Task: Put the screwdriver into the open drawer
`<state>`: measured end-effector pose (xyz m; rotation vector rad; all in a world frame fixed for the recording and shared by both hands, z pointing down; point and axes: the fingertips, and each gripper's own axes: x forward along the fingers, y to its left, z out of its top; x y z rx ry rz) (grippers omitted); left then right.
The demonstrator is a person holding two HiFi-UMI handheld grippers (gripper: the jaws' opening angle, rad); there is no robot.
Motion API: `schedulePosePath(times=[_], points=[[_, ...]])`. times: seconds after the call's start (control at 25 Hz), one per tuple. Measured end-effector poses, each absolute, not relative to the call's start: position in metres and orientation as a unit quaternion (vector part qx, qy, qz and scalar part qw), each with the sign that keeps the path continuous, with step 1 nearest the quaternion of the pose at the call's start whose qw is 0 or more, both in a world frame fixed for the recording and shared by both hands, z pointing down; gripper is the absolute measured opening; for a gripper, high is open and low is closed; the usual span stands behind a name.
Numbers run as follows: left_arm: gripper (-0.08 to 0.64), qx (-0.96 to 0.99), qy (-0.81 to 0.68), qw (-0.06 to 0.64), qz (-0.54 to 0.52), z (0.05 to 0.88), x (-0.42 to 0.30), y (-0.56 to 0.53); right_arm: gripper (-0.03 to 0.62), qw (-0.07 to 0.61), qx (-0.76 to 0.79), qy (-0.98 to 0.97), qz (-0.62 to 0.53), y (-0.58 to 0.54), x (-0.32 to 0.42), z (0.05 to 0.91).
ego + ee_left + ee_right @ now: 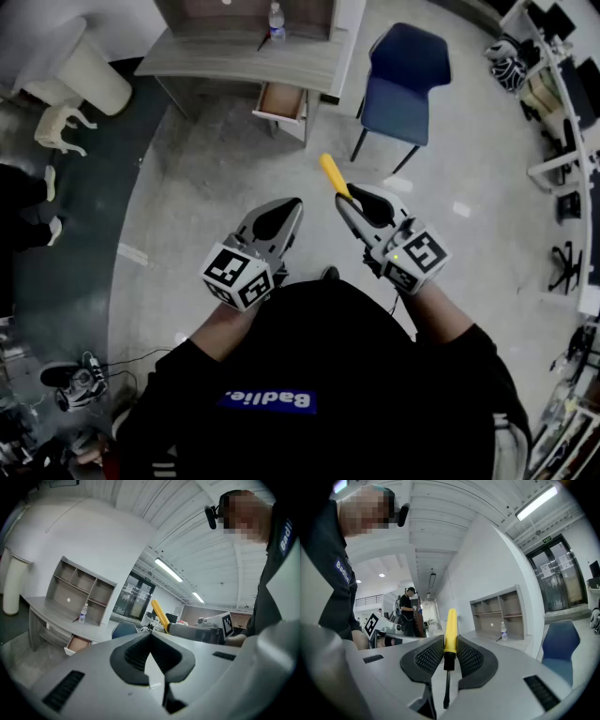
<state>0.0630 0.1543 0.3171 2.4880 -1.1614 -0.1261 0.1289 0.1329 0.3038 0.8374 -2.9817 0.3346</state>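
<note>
Well, counting from where I am standing: two grippers, one screwdriver, one drawer, one desk, one bottle and one chair.

The person is holding both grippers out level at waist height, side by side and a little apart. The right gripper (352, 199) (450, 651) is clamping the screwdriver (334, 175) (450, 634) between its pads. The yellow handle is sticking out past the jaw tips toward twelve o'clock, and the black collar and thin shaft are running back between the jaws. The left gripper (286, 211) (151, 641) is carrying nothing, and its jaw tips are meeting with no thing between them.

The screwdriver is hanging in the air well short of the drawer (281, 100) (77, 643). That drawer is standing pulled out from the front of the desk (234, 58), at about eleven o'clock from the grippers. The bottle (276, 21) (503, 631) is standing upright on the desktop, just behind the drawer and in front of a shelf unit (79, 590). The blue chair (403, 80) is sitting at about one o'clock, beside the desk.

From above, the gripper is hiding the shaft, so only the handle is showing. The drawer's inside is showing only as a brown patch, and I cannot tell what is lying in it. The right gripper view is cutting off the chair at its edge. Another person (410, 613) is standing far off there, too small to make out.
</note>
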Motion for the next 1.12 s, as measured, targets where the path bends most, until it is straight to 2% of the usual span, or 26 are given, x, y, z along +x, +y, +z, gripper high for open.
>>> schedulePosePath(times=[1.12], points=[[0.002,0.869,-0.456,0.187,-0.036,0.318,0.099,0.133,0.103,0.001,0.217,-0.969,0.121,0.104,0.165,0.306]])
